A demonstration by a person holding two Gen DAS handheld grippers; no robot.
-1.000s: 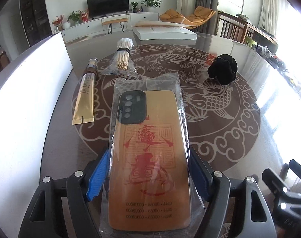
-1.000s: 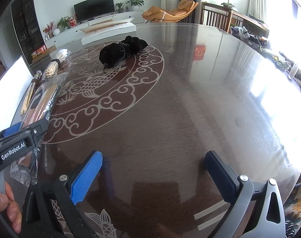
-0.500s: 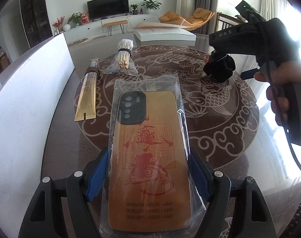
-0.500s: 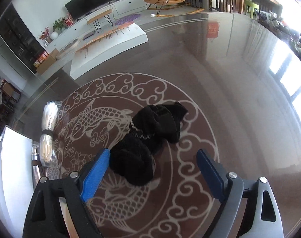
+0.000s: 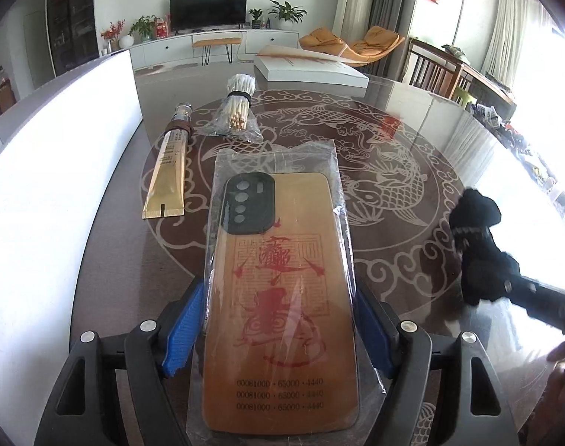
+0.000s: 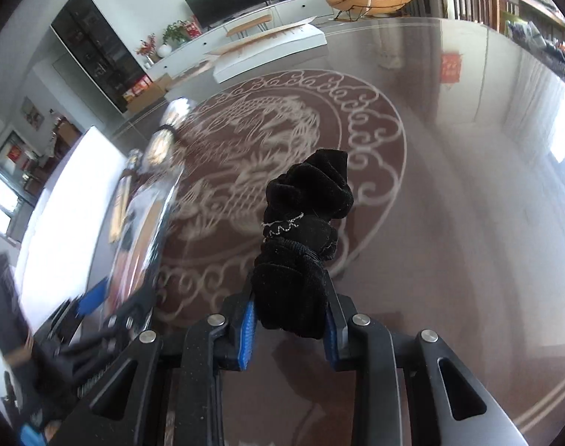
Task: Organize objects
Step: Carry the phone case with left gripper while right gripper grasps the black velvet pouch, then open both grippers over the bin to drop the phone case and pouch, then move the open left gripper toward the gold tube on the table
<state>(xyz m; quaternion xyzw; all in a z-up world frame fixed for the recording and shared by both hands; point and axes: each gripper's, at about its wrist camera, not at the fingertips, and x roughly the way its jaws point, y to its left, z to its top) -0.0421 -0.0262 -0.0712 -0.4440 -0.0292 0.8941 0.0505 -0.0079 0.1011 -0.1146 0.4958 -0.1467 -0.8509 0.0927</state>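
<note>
Scrunchie point(image 6: 301, 245), black velvet, gathered in soft folds with a thin silver chain across its middle, clamped at its lower end between the blue pads of the right gripper point(image 6: 288, 325), jaws just closed tight on it, held above the patterned table point(image 6: 449, 186). Phone case point(image 5: 282, 316), tan with red print, sealed in a clear bag, pinched across its width by the left gripper point(image 5: 278, 330), half spread.

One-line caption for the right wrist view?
Right hand-held gripper clamps a black scrunchie above the patterned table.
</note>
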